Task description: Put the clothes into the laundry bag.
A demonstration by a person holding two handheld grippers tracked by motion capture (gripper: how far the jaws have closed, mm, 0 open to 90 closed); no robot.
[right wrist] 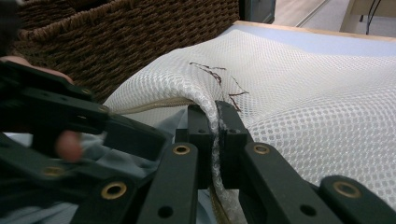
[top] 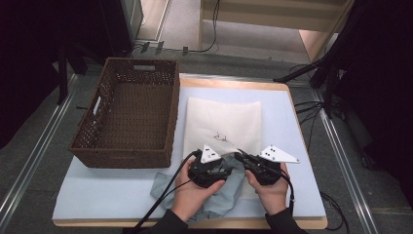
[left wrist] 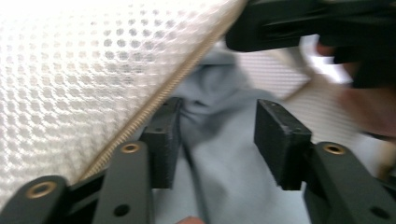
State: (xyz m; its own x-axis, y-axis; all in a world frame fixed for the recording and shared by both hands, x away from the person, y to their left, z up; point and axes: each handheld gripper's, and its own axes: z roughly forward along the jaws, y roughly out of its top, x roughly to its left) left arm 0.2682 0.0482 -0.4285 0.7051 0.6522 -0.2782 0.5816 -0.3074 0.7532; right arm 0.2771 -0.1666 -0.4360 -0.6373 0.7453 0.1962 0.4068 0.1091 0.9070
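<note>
On a pale blue mat (top: 112,187) covering a wood-edged table (top: 234,83), a dark brown wicker basket (top: 129,112) stood at the left, with grey floor, metal rails and black cables around the table.

Beside the basket lay a white mesh bag (top: 224,124), flat and roughly rectangular, its weave a fine honeycomb net, with a beige zipper (left wrist: 173,86) along its near edge and a small dark thread mark (top: 221,137) on top. A crumpled grey-blue cloth (top: 221,195) sat at the bag's near end, spilling toward the person's side of the table.

The right gripper (right wrist: 215,140) was pinched on the bag's edge, its black jaws pressed together with a fold of white mesh squeezed between them, lifting the netting into a ridge. The left gripper (left wrist: 217,140) stood spread, its two ribbed black pads apart with the soft grey-blue cloth lying between and beneath them, the bag's zipper edge just above its left jaw. Both tools, held by the left hand (top: 192,195) and the right hand (top: 270,192), met close together at the bag's mouth.
</note>
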